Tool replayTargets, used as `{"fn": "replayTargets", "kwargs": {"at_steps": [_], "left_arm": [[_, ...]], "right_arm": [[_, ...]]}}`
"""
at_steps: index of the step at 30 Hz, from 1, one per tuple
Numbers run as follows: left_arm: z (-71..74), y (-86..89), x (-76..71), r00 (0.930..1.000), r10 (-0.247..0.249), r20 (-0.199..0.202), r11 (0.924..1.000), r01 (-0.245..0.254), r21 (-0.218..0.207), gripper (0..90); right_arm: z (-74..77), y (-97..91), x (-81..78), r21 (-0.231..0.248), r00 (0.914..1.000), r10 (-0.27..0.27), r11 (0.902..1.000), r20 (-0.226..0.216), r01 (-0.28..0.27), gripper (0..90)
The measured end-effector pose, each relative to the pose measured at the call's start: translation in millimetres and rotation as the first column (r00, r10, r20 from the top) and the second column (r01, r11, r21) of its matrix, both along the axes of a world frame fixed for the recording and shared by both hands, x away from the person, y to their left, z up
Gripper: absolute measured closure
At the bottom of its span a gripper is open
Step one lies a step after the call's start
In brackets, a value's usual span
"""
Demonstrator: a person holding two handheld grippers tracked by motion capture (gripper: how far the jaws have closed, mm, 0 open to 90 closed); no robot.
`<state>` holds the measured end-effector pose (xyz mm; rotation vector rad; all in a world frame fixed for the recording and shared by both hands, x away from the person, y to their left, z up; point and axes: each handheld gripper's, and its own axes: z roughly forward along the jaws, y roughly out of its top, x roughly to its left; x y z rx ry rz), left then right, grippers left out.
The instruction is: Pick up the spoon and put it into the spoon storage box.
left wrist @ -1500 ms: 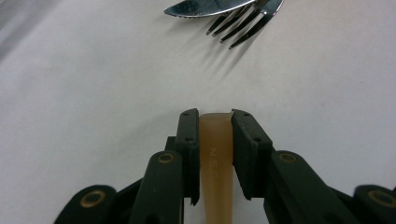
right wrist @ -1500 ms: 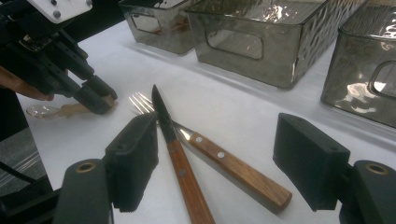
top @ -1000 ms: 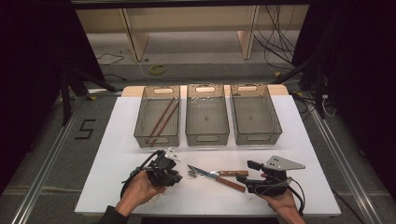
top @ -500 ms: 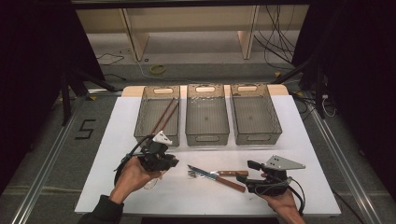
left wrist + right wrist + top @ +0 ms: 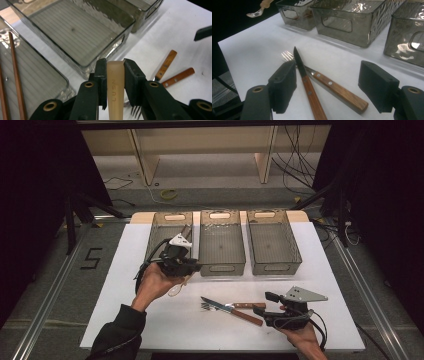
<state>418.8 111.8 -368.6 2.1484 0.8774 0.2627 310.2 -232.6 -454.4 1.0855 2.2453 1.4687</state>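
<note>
**Spoon lifted toward the bins, knife and fork still waiting**

The left tool (image 5: 115, 75) is clenched on the pale handle of a spoon (image 5: 115, 85), its two black jaws pressing on either side of the handle. In the high view, the left tool (image 5: 181, 261) hangs above the worktop (image 5: 120, 285), just in front of the near ends of the left and middle bins, with the spoon bowl dangling below it.

The right tool (image 5: 329, 87) rests low at the near right of the worktop with its jaws spread wide and grasping nothing. Between those jaws lie a knife (image 5: 308, 87) and a fork (image 5: 324, 82), both wooden-handled, crossed over each other and flat on the white surface.

Three clear bins sit in a row at the far side of the worktop. The left bin (image 5: 160, 220) already holds a pair of brown chopsticks (image 5: 15, 75). The middle bin (image 5: 222, 242) and right bin (image 5: 272, 240) look empty.

By my reading this is a cutlery sort. The chopsticks are done, the spoon is lifted but not yet dropped into a bin, and the knife and fork remain to be picked up.
</note>
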Motion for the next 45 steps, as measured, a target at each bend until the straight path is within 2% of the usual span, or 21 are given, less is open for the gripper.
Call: {"fn": "replayTargets", "kwargs": {"at_steps": [4, 14, 16, 19, 25, 28, 35, 45], "left_arm": [[4.7, -4.3, 12.4, 0.9999, 0.004, 0.010, 0.9996, -0.004, -0.029, 73.5], [16.8, -22.2, 48.3, 0.9992, 0.024, 0.032, 0.9983, -0.022, -0.053, 73.4], [18.9, -25.3, 55.6, 0.9992, 0.031, 0.026, 0.9965, -0.029, -0.078, 73.4], [21.2, -30.1, 65.4, 0.9986, 0.039, 0.035, 0.9960, -0.036, -0.082, 73.4], [19.4, -38.6, 80.5, 0.9981, 0.048, 0.038, 0.9950, -0.044, -0.089, 73.3], [17.2, -40.8, 87.7, 0.9976, 0.061, 0.035, 0.9923, -0.056, -0.110, 73.3], [9.2, -42.0, 103.0, 0.9958, 0.089, 0.022, 0.9880, -0.085, -0.129, 73.3], [0.0, -45.9, 113.6, 0.9935, 0.113, 0.019, 0.9826, -0.109, -0.151, 73.2]], "right_arm": [[-0.2, 0.1, 0.3, -0.004, 1.0000, 0.002, 1.0000, -0.001, -0.002, 31.3], [-0.2, 0.1, 0.1, -0.003, 1.0000, 0.006, 1.0000, 0.001, -0.006, 31.3], [-0.3, 0.1, 0.2, -0.003, 1.0000, 0.007, 1.0000, 0.001, -0.007, 31.3], [-0.5, 0.1, 0.5, 0.002, 1.0000, 0.009, 1.0000, 0.002, -0.009, 31.3], [-0.5, 0.1, 0.4, 0.003, 0.9999, 0.010, 0.9999, 0.002, -0.010, 31.3], [-0.3, 0.2, 0.2, -0.001, 0.9999, 0.011, 0.9999, 0.000, -0.011, 31.3], [-0.4, 0.5, 0.1, 0.003, 0.9999, 0.014, 0.9999, -0.004, -0.014, 31.3], [-0.9, 1.3, 0.2, 0.004, 0.9998, 0.019, 0.9998, -0.005, -0.019, 31.3]]}}
